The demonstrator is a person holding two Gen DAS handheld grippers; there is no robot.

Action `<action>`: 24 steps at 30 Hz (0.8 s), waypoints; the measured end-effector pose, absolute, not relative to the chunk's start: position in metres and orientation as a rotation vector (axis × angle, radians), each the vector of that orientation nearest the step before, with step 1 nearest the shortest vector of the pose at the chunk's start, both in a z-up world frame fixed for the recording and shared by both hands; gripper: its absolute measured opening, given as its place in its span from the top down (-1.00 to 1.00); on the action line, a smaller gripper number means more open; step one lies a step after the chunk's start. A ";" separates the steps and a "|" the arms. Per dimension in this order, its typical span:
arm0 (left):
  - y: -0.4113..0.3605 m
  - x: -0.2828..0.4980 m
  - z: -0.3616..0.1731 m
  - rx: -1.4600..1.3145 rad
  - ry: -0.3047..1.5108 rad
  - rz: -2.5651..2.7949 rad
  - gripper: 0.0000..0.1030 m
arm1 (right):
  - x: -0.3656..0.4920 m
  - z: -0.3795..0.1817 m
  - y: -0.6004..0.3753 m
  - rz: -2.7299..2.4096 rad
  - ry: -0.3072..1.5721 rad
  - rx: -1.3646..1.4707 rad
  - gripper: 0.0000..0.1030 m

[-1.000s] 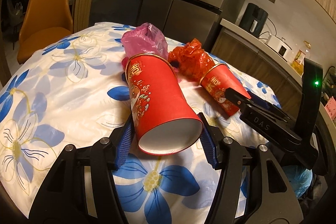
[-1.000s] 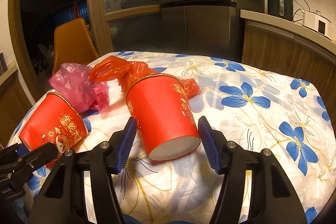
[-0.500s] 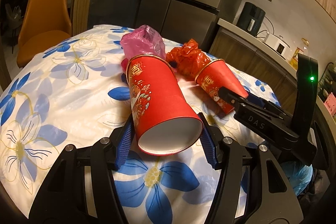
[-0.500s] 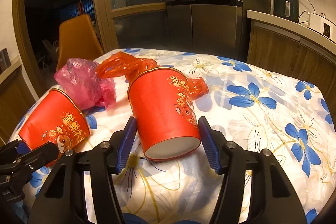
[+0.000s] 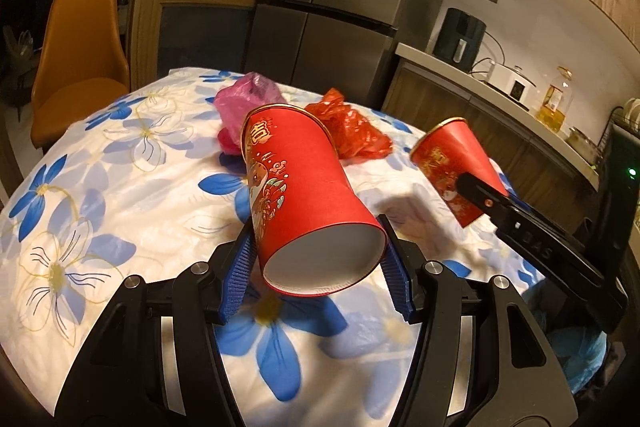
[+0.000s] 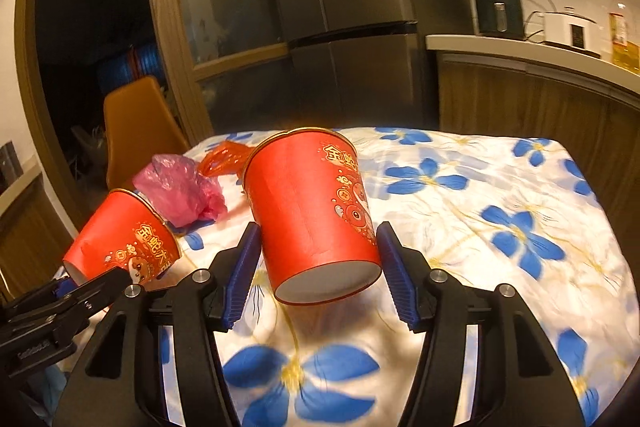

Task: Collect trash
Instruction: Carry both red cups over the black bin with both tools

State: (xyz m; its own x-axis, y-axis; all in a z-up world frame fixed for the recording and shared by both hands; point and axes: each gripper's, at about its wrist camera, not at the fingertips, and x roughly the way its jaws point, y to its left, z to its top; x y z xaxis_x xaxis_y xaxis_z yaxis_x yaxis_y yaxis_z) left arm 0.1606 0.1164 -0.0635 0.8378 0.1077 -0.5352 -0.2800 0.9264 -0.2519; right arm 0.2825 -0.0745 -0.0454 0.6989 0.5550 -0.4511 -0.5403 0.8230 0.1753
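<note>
My left gripper (image 5: pixel 318 263) is shut on a red paper cup (image 5: pixel 296 195), its base toward the camera, held above the flowered tablecloth (image 5: pixel 120 187). My right gripper (image 6: pixel 318 263) is shut on a second red paper cup (image 6: pixel 312 211), also lifted off the cloth. Each cup shows in the other view: the right one (image 5: pixel 452 167) at the right, the left one (image 6: pixel 124 243) at the lower left. A crumpled pink plastic bag (image 5: pixel 248 99) and a red plastic bag (image 5: pixel 352 131) lie on the table behind the cups.
An orange chair (image 5: pixel 80 59) stands at the table's far left. A steel fridge (image 5: pixel 320 7) is behind the table. A kitchen counter (image 5: pixel 500 87) with appliances and an oil bottle runs along the right. Something blue (image 5: pixel 576 351) sits low at the right, beyond the table edge.
Both grippers have lifted their cups off the tablecloth and drawn back from the bags. The right cup has swung further right and upward. The bags stay where they were.
</note>
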 end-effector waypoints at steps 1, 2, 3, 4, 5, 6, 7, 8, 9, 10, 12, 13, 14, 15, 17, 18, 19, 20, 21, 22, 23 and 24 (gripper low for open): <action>0.114 0.159 -0.062 -0.328 0.539 0.202 -0.10 | 0.278 -0.043 -0.079 0.601 0.508 0.035 -0.13; 0.111 0.158 -0.060 -0.324 0.537 0.198 -0.10 | 0.272 -0.040 -0.085 0.586 0.502 0.040 -0.13; 0.107 0.157 -0.058 -0.318 0.533 0.193 -0.10 | 0.268 -0.038 -0.090 0.577 0.497 0.044 -0.13; 0.104 0.156 -0.057 -0.315 0.530 0.189 -0.10 | 0.265 -0.036 -0.094 0.569 0.494 0.046 -0.13; 0.100 0.154 -0.055 -0.311 0.526 0.180 -0.10 | 0.262 -0.035 -0.098 0.559 0.489 0.049 -0.13; 0.097 0.154 -0.054 -0.309 0.524 0.175 -0.10 | 0.257 -0.032 -0.105 0.547 0.482 0.053 -0.13; 0.092 0.153 -0.052 -0.304 0.520 0.167 -0.10 | 0.254 -0.030 -0.110 0.539 0.477 0.057 -0.13; 0.089 0.152 -0.050 -0.301 0.518 0.162 -0.10 | 0.251 -0.028 -0.114 0.534 0.473 0.061 -0.13; 0.085 0.152 -0.049 -0.298 0.515 0.155 -0.10 | 0.247 -0.026 -0.121 0.524 0.468 0.066 -0.13; 0.082 0.151 -0.047 -0.296 0.512 0.150 -0.10 | 0.245 -0.024 -0.126 0.514 0.462 0.069 -0.13; 0.073 0.150 -0.044 -0.290 0.508 0.137 -0.10 | 0.238 -0.019 -0.137 0.497 0.449 0.077 -0.13; 0.069 0.150 -0.043 -0.287 0.507 0.131 -0.10 | 0.235 -0.017 -0.143 0.485 0.442 0.080 -0.13; 0.063 0.150 -0.041 -0.282 0.504 0.121 -0.10 | 0.233 -0.015 -0.149 0.475 0.435 0.086 -0.13; 0.060 0.150 -0.040 -0.279 0.503 0.117 -0.10 | 0.231 -0.013 -0.154 0.468 0.430 0.091 -0.13; 0.051 0.150 -0.038 -0.270 0.497 0.103 -0.10 | 0.226 -0.010 -0.164 0.449 0.418 0.099 -0.13; 0.046 0.150 -0.036 -0.265 0.495 0.096 -0.10 | 0.224 -0.008 -0.171 0.438 0.411 0.105 -0.13; 0.042 0.150 -0.035 -0.260 0.492 0.087 -0.10 | 0.222 -0.007 -0.177 0.429 0.406 0.114 -0.13; 0.037 0.150 -0.033 -0.256 0.490 0.078 -0.10 | 0.221 -0.006 -0.180 0.421 0.402 0.119 -0.13; 0.034 0.151 -0.032 -0.252 0.488 0.071 -0.10 | 0.219 -0.004 -0.186 0.407 0.395 0.125 -0.13; 0.030 0.151 -0.031 -0.248 0.486 0.067 -0.10 | 0.217 -0.003 -0.191 0.400 0.390 0.131 -0.13; 0.024 0.152 -0.029 -0.241 0.483 0.057 -0.10 | 0.216 -0.003 -0.197 0.389 0.386 0.137 -0.13; 0.021 0.154 -0.028 -0.238 0.482 0.050 -0.10 | 0.215 -0.003 -0.201 0.381 0.383 0.141 -0.13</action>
